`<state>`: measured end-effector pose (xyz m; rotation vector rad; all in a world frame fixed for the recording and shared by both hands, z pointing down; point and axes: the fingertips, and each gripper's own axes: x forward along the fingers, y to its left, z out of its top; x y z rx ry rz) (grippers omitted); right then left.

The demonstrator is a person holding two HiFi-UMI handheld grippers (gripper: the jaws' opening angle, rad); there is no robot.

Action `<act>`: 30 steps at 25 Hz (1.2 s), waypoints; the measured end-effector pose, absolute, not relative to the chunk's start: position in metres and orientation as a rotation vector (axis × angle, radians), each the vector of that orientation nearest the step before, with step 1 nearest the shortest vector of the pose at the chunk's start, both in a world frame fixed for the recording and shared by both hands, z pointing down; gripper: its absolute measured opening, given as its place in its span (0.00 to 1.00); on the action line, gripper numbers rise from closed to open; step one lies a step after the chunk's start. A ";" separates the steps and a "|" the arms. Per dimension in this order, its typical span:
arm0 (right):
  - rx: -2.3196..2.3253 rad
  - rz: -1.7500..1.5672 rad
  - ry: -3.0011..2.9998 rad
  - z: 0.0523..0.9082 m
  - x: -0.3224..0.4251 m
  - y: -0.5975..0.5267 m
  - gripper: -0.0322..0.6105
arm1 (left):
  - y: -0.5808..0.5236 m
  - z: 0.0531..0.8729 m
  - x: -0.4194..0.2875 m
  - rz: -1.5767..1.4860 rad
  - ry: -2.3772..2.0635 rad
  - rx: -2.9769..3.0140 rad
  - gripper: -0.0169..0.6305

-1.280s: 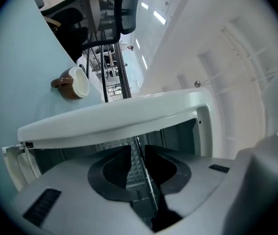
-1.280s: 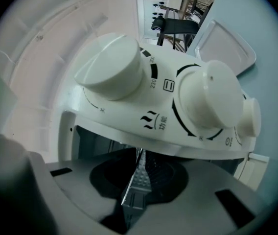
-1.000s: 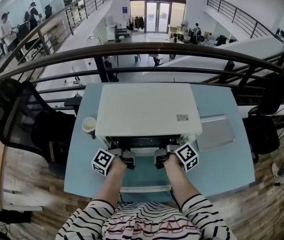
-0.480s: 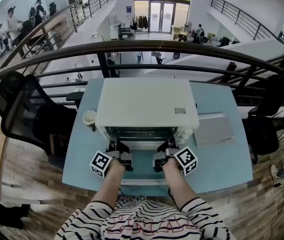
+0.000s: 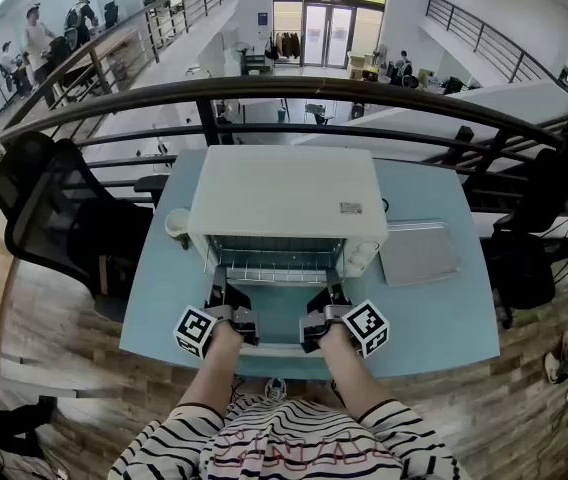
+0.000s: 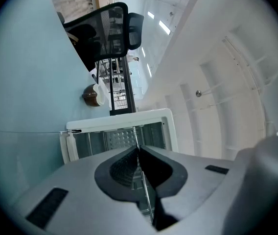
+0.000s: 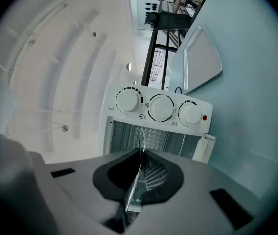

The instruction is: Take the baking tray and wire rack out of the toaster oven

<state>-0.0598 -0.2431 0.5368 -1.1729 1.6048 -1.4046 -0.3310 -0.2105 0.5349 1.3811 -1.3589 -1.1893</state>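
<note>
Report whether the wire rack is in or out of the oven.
Partly out: the wire rack juts from the toaster oven, clamped by the left gripper and right gripper.

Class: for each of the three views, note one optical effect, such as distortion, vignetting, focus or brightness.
Head view: fisheye bows the railing into an arch; even daylight, little blur. Left gripper view: dark vignette in the corners; the left gripper, its jaws shut on the wire rack, looks soft, the toaster oven sharper. Right gripper view: same vignette; washed-out pale background, crisp knobs.
</note>
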 end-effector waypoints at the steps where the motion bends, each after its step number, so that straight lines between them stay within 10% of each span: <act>1: -1.164 -1.409 1.611 0.537 -0.059 -0.240 0.10 | -0.207 0.535 -0.331 -1.194 -1.361 1.381 0.08; 30: -1.034 -1.493 1.742 0.543 -0.041 -0.126 0.09 | -0.081 0.547 -0.315 -1.347 -1.409 1.294 0.07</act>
